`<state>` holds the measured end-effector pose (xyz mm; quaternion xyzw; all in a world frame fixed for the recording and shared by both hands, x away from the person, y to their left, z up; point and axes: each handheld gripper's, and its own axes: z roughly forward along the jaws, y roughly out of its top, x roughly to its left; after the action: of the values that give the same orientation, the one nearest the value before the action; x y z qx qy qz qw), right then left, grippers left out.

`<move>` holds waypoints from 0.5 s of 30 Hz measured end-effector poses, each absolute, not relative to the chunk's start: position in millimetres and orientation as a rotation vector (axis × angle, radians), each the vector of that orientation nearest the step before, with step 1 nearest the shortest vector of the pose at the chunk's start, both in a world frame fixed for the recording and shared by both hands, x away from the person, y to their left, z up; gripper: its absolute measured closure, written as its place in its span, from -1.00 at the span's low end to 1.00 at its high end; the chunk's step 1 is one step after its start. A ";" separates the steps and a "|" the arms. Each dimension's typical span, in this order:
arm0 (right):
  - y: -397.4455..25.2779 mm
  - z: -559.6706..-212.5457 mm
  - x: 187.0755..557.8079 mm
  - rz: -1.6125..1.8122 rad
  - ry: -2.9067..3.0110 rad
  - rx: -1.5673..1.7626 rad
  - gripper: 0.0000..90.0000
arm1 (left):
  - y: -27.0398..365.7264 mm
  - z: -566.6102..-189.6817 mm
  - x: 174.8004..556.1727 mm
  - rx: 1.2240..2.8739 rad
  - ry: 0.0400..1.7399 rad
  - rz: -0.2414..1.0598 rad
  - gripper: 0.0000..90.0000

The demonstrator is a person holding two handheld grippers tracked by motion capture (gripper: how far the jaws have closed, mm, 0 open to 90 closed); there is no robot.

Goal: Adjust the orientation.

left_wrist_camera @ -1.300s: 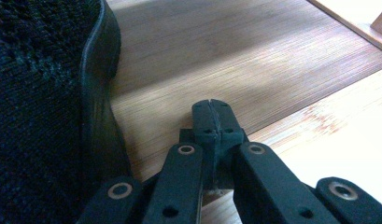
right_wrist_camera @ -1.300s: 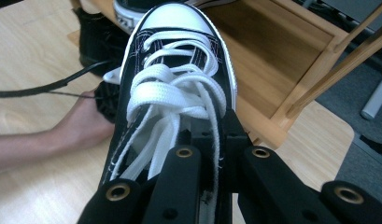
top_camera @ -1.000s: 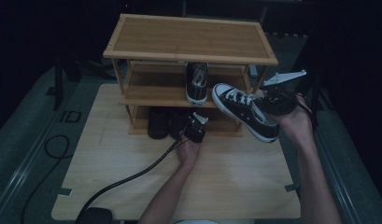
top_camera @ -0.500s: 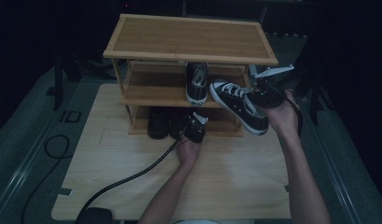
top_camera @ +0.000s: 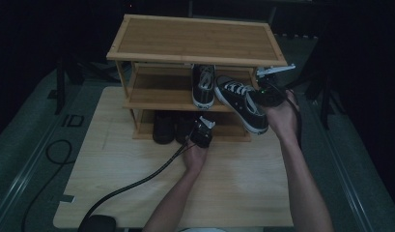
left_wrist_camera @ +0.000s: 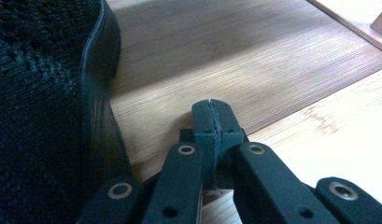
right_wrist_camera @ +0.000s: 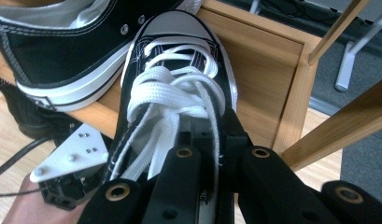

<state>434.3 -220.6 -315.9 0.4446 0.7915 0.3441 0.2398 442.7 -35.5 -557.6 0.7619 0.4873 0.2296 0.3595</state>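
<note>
From above, your right gripper [top_camera: 267, 92] holds the black sneaker [top_camera: 241, 101] by its heel end, toe aimed at the middle shelf [top_camera: 156, 99] beside the shelved sneaker [top_camera: 204, 84]. Your left gripper [top_camera: 202, 133] rests low by the dark shoes [top_camera: 163, 126].

Left gripper view: jaws pressed together on nothing, beside a dark shoe [left_wrist_camera: 44, 93].

Right gripper view: jaws clamp the sneaker's [right_wrist_camera: 179, 93] collar behind the laces.

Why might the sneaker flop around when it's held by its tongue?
The sneaker looks like soft canvas, so it probably bends where the right gripper pinches it near the laces. Its rubber sole probably makes the toe droop. It hangs tilted by the shelf, so it could swing or slip.
</note>
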 end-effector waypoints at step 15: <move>-224.7 -321.9 437.4 0.984 2.136 1.250 0.71 | -35.7 -557.6 442.6 1.965 1.259 0.595 1.00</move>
<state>437.4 -224.7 -321.9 0.4560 0.7792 0.3591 0.2366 442.6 -35.7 -557.6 0.7618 0.4879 0.2308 0.3584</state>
